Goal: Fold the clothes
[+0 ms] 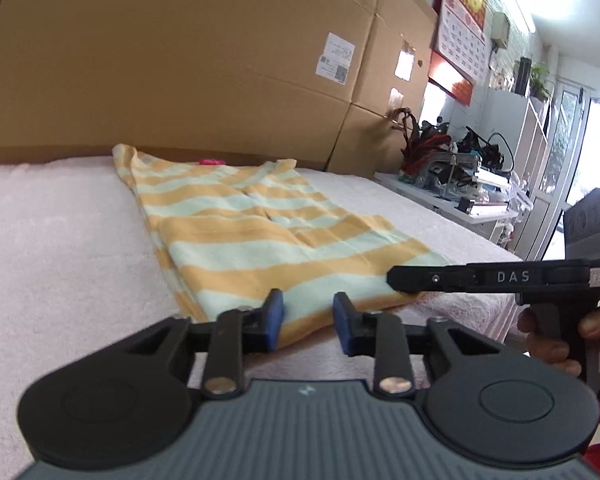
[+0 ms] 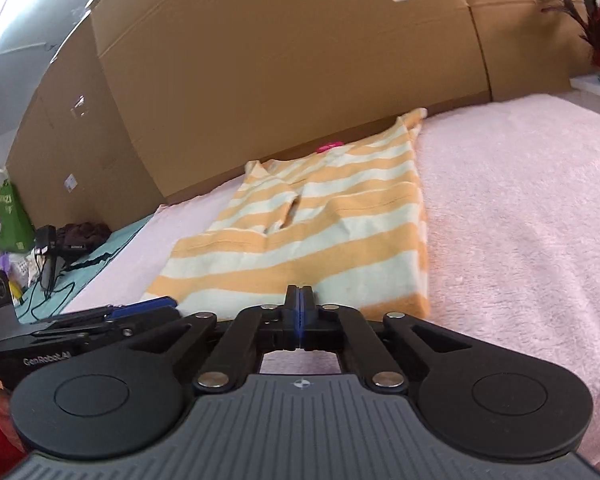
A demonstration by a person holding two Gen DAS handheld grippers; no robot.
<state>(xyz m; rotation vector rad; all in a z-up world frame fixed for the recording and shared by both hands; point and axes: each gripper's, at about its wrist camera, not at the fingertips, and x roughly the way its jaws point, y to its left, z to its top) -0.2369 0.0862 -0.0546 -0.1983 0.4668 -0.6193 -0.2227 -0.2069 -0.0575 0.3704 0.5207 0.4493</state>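
A yellow and pale-green striped shirt (image 1: 260, 236) (image 2: 324, 236) lies flat on the pink fleece cover (image 1: 60, 264) (image 2: 520, 220), sleeves folded in, hem nearest me. My left gripper (image 1: 308, 316) stands open at the hem's left part, the cloth edge showing in the gap between its blue pads (image 1: 275, 312), which do not press on it. It also shows from the side in the right wrist view as the left gripper (image 2: 156, 304). My right gripper (image 2: 299, 304) (image 1: 396, 280) has its pads together on the hem near the shirt's right corner. A hand (image 1: 556, 344) holds its handle.
Big cardboard boxes (image 1: 200, 60) (image 2: 280, 48) stand right behind the shirt. A small pink object (image 1: 211, 162) (image 2: 329, 146) lies at the collar. A cluttered white shelf (image 1: 452, 196) is to the right. Cables, a green bag (image 2: 10, 220) and a teal mat lie to the left.
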